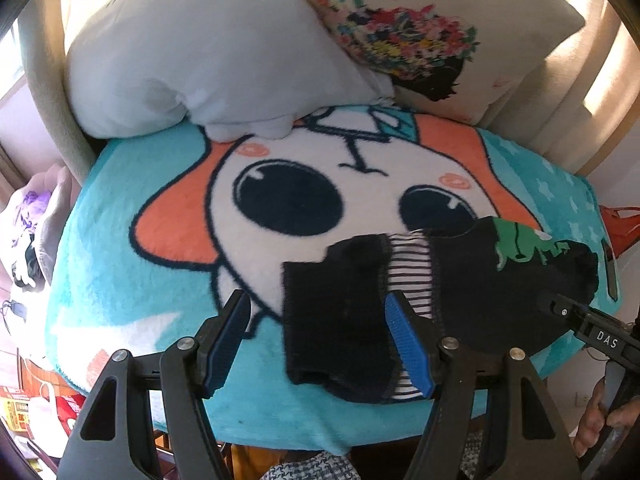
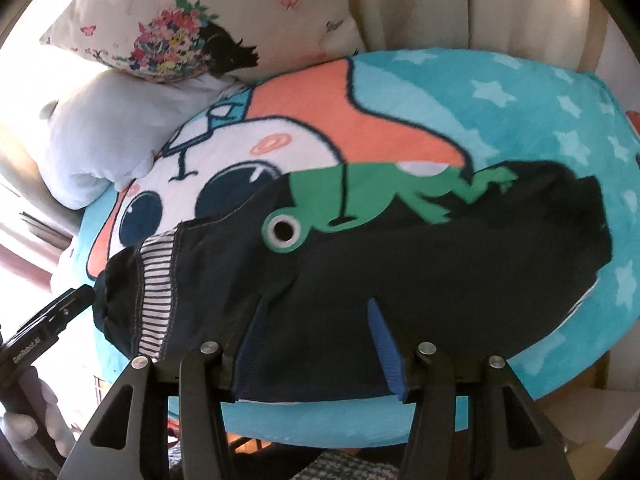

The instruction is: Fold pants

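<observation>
Left wrist view shows the small dark pants with a green frog picture (image 1: 460, 276) lying flat on the fluffy blue cartoon blanket (image 1: 132, 280), while the left gripper (image 1: 320, 344) and right gripper (image 2: 316, 348) both seem open and hold nothing.

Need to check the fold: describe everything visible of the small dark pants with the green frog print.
The small dark navy knit pants lie folded and flat on the turquoise cartoon fleece blanket. A green frog print faces up; a striped lining shows at the turned-back waistband. Neither gripper pinches them.
</observation>
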The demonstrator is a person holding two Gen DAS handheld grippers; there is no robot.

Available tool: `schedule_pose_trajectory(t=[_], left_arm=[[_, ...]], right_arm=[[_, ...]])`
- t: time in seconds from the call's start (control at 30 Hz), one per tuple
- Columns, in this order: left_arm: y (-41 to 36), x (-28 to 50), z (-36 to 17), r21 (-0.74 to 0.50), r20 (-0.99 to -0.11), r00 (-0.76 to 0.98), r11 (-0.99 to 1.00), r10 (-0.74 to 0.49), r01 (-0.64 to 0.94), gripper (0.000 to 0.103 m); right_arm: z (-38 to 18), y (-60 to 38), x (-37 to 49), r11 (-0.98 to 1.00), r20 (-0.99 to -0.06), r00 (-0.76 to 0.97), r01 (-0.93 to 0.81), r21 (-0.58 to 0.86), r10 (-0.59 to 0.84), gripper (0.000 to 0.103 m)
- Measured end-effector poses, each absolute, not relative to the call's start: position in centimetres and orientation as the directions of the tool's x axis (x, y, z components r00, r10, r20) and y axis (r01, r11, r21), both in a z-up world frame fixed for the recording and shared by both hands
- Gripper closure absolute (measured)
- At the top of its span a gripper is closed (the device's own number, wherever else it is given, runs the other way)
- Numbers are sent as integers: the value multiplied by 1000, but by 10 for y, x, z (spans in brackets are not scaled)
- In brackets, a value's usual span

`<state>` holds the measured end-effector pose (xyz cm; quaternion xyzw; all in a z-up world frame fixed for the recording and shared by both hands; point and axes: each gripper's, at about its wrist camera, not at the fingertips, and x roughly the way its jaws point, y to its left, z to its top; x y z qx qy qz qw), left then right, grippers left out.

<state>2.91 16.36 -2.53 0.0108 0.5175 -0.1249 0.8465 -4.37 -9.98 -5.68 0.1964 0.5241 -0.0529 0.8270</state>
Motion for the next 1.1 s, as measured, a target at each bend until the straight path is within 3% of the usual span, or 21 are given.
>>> schedule_pose_trajectory(t=[0.63,1.1], left_arm=[[71,-23,-2,-74,-851,482,957,-207,280,34],[39,-45,7,9,-846,510,951,-157,308,34]], right_arm=[[-44,-175,-93,923,-864,491,272,271,109,41],[-52,-205,-108,894,-835,527,282,349,160,40]])
